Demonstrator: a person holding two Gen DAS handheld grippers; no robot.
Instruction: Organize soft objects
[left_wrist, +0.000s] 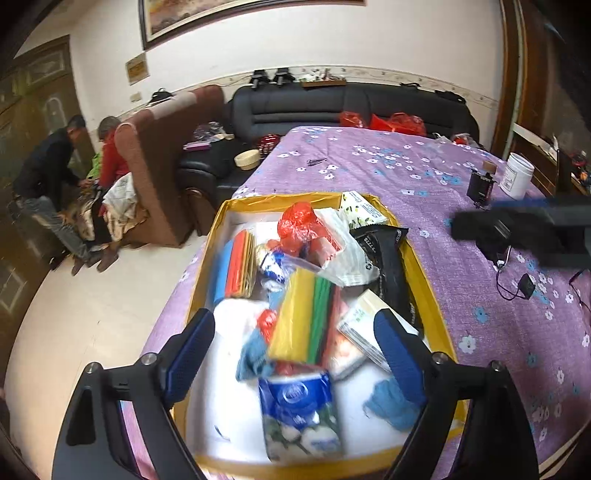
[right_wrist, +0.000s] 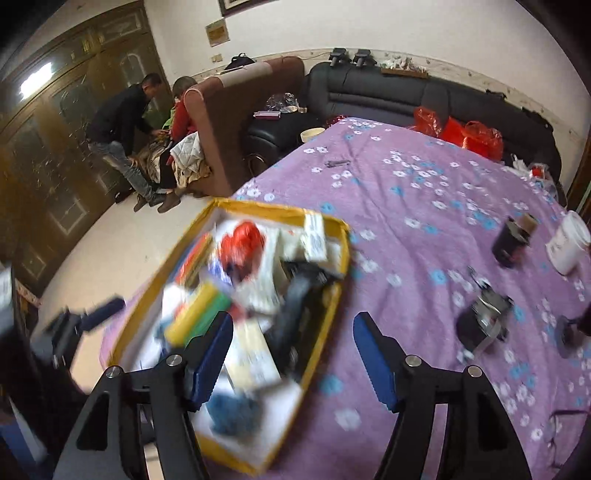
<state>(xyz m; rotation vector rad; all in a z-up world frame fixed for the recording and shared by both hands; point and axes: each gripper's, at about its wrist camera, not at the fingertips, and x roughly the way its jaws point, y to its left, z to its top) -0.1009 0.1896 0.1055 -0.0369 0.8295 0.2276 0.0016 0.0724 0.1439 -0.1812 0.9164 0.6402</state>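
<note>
A yellow-rimmed cardboard box (left_wrist: 221, 218) on the purple flowered tablecloth is full of soft things: a red plastic bag (left_wrist: 301, 221), a black packet (left_wrist: 388, 258), a yellow-and-green cloth pack (left_wrist: 299, 317), a blue tissue pack (left_wrist: 299, 406) and blue yarn (left_wrist: 388, 402). My left gripper (left_wrist: 295, 336) hovers open above the box with nothing between its fingers. In the right wrist view the same box (right_wrist: 334, 295) lies to the left, blurred. My right gripper (right_wrist: 293, 354) stands open and empty over the box's right rim. It shows as a dark blur (left_wrist: 517, 229) in the left wrist view.
On the cloth to the right stand a white tub (right_wrist: 567, 243), a dark jar (right_wrist: 513, 240) and a small black device (right_wrist: 484, 317) with cables. Red bags (right_wrist: 461, 133) sit at the table's far edge. Sofas and two people (right_wrist: 147, 122) are beyond the table.
</note>
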